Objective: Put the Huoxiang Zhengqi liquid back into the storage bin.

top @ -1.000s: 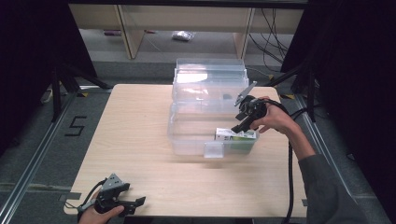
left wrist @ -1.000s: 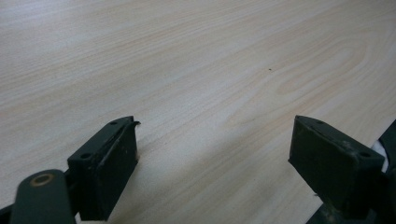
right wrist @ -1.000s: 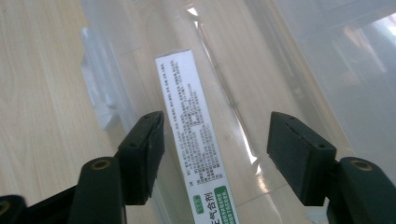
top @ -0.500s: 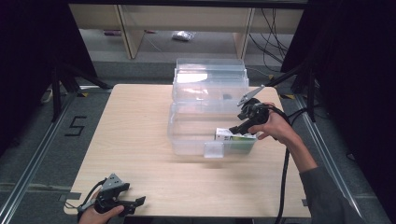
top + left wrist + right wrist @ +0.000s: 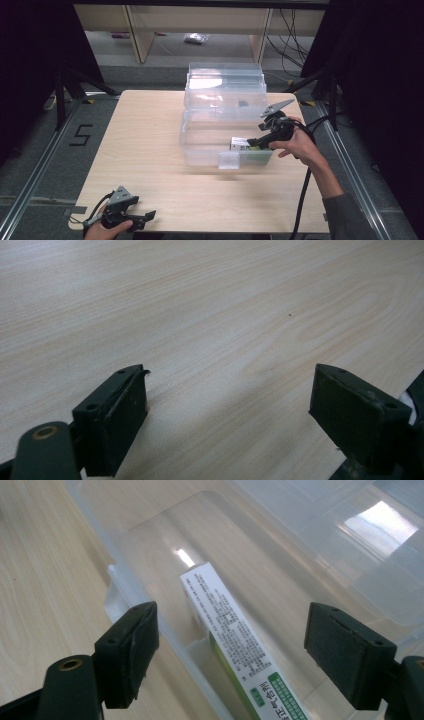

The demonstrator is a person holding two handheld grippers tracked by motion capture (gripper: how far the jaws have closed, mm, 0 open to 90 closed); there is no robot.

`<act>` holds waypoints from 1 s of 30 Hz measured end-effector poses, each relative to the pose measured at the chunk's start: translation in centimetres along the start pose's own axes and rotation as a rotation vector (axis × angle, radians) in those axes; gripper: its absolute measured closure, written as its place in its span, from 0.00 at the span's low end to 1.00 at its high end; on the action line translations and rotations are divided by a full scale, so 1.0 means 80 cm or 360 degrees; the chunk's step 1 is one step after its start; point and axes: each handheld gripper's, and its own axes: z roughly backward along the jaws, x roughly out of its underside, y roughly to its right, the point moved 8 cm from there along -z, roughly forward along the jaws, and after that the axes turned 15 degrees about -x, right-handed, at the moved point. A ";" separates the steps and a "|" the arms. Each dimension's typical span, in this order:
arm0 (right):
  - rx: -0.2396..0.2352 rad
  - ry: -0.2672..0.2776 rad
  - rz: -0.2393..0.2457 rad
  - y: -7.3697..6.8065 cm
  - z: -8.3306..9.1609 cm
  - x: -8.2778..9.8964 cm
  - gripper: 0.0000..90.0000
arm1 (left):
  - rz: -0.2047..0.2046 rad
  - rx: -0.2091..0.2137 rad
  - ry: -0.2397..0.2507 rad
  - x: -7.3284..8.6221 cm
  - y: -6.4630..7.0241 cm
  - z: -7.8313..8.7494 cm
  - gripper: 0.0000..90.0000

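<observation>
Since the earlier frame, right tool (image 5: 231,655) jaws have just been opening, releasing the box (image 5: 232,640) into the bin (image 5: 200,150), frame centre-right. Left tool (image 5: 227,425), lower left, stands wide, idle on the surface (image 5: 145,130). Risk: withdrawing jaws may snag the box and tip it.

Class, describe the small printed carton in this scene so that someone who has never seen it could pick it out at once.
Start at the wooden table and find the clear plastic bin with its lid open, toward the far right. Inside the bin, near the front right corner, lies the small carton, flat between the open jaws of the right gripper. It is the one white and green box with print.
</observation>
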 end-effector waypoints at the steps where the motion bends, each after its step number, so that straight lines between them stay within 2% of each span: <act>1: -0.0001 0.0020 -0.0090 -0.006 -0.001 0.001 0.26 | 0.0000 0.0000 0.0000 0.000 0.000 0.000 0.16; 3: -0.0004 -0.0013 -0.0073 -0.006 0.001 0.003 0.25 | -0.0009 0.0007 -0.0024 0.001 -0.001 0.001 0.16; 4: -0.0006 -0.0009 -0.0016 -0.005 0.000 0.005 0.25 | -0.0013 0.0006 -0.0017 0.001 -0.001 0.001 0.16; 5: -0.0006 -0.0009 -0.0016 -0.005 0.000 0.005 0.25 | -0.0013 0.0006 -0.0017 0.001 -0.001 0.001 0.16; 6: -0.0004 0.0012 -0.0076 -0.009 -0.003 0.006 0.25 | -0.0005 -0.0001 0.0003 0.000 0.000 0.000 0.16; 8: -0.0015 0.0004 -0.0074 -0.011 -0.002 0.007 0.25 | -0.0002 0.0000 -0.0015 0.001 -0.001 0.000 0.16; 9: -0.0016 -0.0006 -0.0094 -0.012 -0.001 0.010 0.25 | -0.0034 0.0000 -0.0031 0.002 -0.003 0.001 0.16; 10: -0.0028 -0.0003 -0.0099 -0.014 -0.001 0.010 0.25 | 0.0008 -0.0007 0.0002 0.000 0.000 0.000 0.16; 11: -0.0016 0.0021 -0.0097 -0.014 -0.002 0.011 0.25 | 0.0006 -0.0005 0.0000 0.000 0.000 0.000 0.16; 13: -0.0024 -0.0001 -0.0089 -0.014 -0.001 0.014 0.25 | -0.0003 -0.0006 -0.0004 0.000 -0.001 0.000 0.16; 15: -0.0026 0.0017 -0.0092 -0.016 -0.002 0.016 0.25 | 0.0000 -0.0003 -0.0001 0.000 0.000 0.000 0.16; 16: -0.0002 0.0036 -0.0072 -0.015 -0.003 0.018 0.25 | 0.0000 -0.0002 0.0002 0.000 0.000 0.000 0.16; 18: -0.0023 0.0008 -0.0055 -0.017 -0.001 0.019 0.25 | -0.0005 -0.0005 0.0002 0.000 -0.001 0.000 0.16; 19: -0.0019 0.0033 -0.0108 -0.021 -0.003 0.020 0.25 | -0.0005 -0.0008 -0.0006 0.000 -0.001 0.000 0.16; 20: -0.0034 0.0025 -0.0085 -0.024 -0.001 0.022 0.24 | 0.0001 -0.0003 0.0002 0.000 0.000 0.000 0.16; 21: -0.0023 0.0059 -0.0105 -0.026 -0.003 0.021 0.24 | 0.0001 -0.0003 0.0002 0.000 0.000 0.000 0.16; 23: -0.0031 0.0037 -0.0100 -0.029 -0.002 0.023 0.23 | -0.0005 -0.0003 0.0002 0.000 0.000 0.000 0.16; 25: -0.0037 0.0061 -0.0073 -0.031 -0.005 0.023 0.24 | -0.0007 -0.0006 -0.0001 0.000 -0.001 0.000 0.16; 26: -0.0069 0.0067 -0.0112 -0.038 -0.008 0.025 0.23 | -0.0005 -0.0005 0.0003 0.000 0.000 0.000 0.16; 27: -0.0069 0.0067 -0.0112 -0.038 -0.008 0.025 0.23 | -0.0005 -0.0005 0.0003 0.000 0.000 0.000 0.16; 30: -0.0073 0.0052 -0.0072 -0.044 -0.008 0.027 0.23 | -0.0005 0.0001 -0.0020 0.001 -0.001 0.001 0.16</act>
